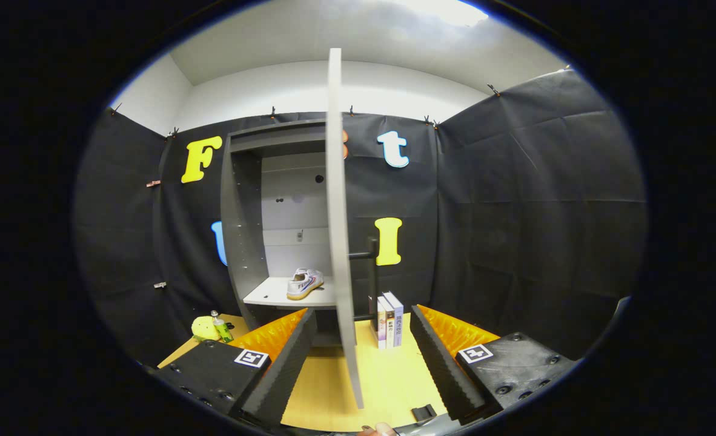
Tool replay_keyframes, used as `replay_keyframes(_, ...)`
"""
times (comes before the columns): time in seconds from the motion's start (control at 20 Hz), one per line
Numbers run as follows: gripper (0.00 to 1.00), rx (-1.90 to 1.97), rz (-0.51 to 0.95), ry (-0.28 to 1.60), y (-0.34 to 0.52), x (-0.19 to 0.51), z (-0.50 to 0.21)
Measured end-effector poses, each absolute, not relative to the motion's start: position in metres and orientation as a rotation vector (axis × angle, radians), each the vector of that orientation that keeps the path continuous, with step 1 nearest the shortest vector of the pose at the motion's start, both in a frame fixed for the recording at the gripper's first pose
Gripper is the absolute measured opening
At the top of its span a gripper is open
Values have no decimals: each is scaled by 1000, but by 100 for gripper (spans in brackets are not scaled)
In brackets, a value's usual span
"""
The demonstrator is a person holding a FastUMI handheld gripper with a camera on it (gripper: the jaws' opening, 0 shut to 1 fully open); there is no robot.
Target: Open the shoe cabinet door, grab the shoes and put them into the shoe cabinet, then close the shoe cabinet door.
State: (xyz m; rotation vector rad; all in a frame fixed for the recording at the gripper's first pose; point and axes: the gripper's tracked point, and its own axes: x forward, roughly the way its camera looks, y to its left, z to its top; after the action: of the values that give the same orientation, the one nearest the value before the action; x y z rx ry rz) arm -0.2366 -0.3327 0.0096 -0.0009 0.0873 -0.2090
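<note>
the gripper point(358, 357) gapes around the tall grey cabinet door's point(337, 212) edge; a skewed push could jolt the white sneaker point(303, 283) off its shelf

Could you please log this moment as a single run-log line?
stage: shoe stowed, door not yet closed | gripper: open, astride door edge | cabinet door: open, edge-on | shoe: on cabinet shelf | books: beside door

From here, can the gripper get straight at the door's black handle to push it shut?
Probably not straight on: the open gripper straddles the door edge, and the handle sits beyond, on the door's books side.
</note>
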Motion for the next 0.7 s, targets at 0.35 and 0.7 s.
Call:
replay_keyframes(0.35, 98, 44, -180, 59, -393, -203, 13)
replay_keyframes(0.7, 98, 104, -73, 67, -420, -139, -3)
